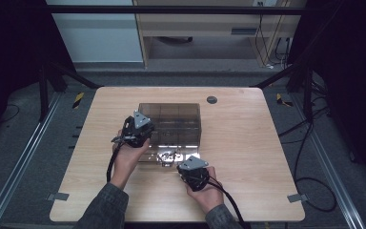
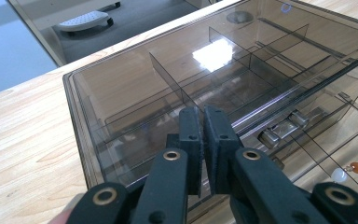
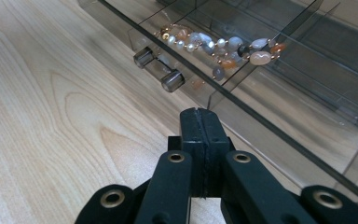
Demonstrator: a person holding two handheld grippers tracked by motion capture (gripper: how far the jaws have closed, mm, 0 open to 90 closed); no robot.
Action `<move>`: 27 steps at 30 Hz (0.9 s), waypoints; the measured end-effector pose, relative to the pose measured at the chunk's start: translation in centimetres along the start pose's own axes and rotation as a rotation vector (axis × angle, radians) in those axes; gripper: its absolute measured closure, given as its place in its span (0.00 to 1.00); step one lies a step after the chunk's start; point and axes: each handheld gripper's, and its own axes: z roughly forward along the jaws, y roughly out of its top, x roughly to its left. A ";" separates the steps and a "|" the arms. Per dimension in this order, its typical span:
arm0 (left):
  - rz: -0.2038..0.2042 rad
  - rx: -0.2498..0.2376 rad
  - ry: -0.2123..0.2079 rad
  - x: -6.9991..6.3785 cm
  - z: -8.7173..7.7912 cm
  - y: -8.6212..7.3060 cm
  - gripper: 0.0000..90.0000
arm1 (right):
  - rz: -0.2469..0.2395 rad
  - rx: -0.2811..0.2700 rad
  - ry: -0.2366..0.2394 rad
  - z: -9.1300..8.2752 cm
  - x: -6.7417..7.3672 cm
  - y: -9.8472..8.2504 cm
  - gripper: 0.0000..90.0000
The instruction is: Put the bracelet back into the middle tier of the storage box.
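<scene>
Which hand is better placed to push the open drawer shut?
Probably the right: its tool sits shut just before the drawer front and handle. The left tool rests at the box top.

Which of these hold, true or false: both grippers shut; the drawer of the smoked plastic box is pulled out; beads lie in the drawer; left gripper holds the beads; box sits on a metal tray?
1. Both the left gripper and the right gripper are shut. True.
2. The drawer of the smoked clear plastic divider box is pulled out. True.
3. A string of pale and orange beads lies in the drawer. True.
4. The left gripper holds the beads. False: its fingers are shut on nothing, by the box.
5. The box sits on a metal tray. False: it stands on the wooden table.
</scene>
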 end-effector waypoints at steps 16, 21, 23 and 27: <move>0.014 0.002 0.000 0.0 0.0 0.0 0.96 | -0.009 0.007 -0.003 0.4 -0.3 0.3 1.00; 0.019 0.003 0.001 -0.1 0.0 0.0 0.97 | -0.008 0.000 0.002 0.3 -0.3 0.6 1.00; 0.026 0.005 0.002 -0.1 0.0 0.0 0.97 | -0.007 0.000 0.004 0.3 -0.3 0.6 1.00; 0.029 0.005 0.002 0.0 0.0 0.0 0.98 | -0.008 0.000 0.009 0.3 -0.3 0.7 1.00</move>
